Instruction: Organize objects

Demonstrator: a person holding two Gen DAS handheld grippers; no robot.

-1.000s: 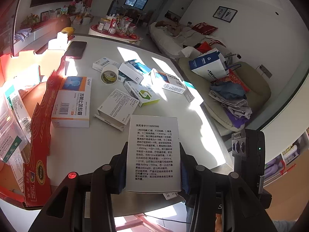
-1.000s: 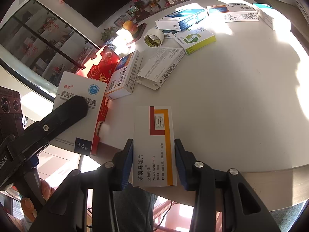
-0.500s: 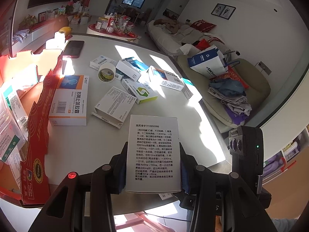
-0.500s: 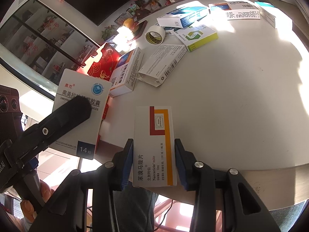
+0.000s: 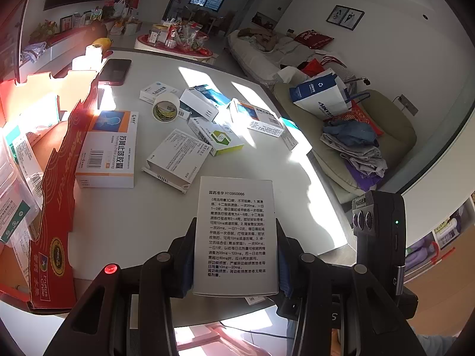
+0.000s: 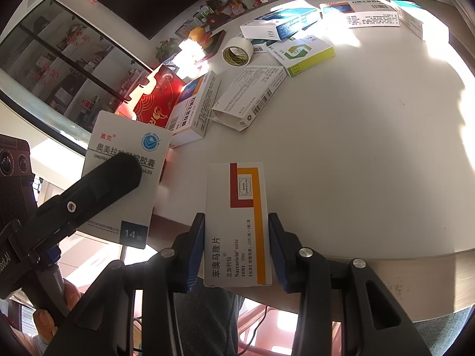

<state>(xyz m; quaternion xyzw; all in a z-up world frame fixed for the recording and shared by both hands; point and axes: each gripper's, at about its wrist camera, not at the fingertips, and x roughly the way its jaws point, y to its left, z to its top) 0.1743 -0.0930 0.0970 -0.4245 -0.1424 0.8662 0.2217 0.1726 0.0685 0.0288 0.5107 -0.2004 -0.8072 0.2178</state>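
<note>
Desk (image 5: 267, 154): seven medicine boxes lying loose, one tape roll (image 5: 165, 110), one phone (image 5: 115, 71). Left gripper (image 5: 236, 255) clamps one white text-printed box (image 5: 236, 237); right gripper (image 6: 236, 250) clamps one red-and-orange box (image 6: 237, 225), both above the near edge.

worktop (image 5: 267, 154): boxes scattered across its far half | tape roll (image 5: 166, 109): among them, behind the open-ended carton (image 5: 175, 155) | large box (image 5: 108, 148): left of that carton, beside the tray wall (image 5: 59, 178) at the worktop's left edge | phone (image 5: 114, 71): far left corner | sofa (image 5: 368, 136): right of worktop
</note>
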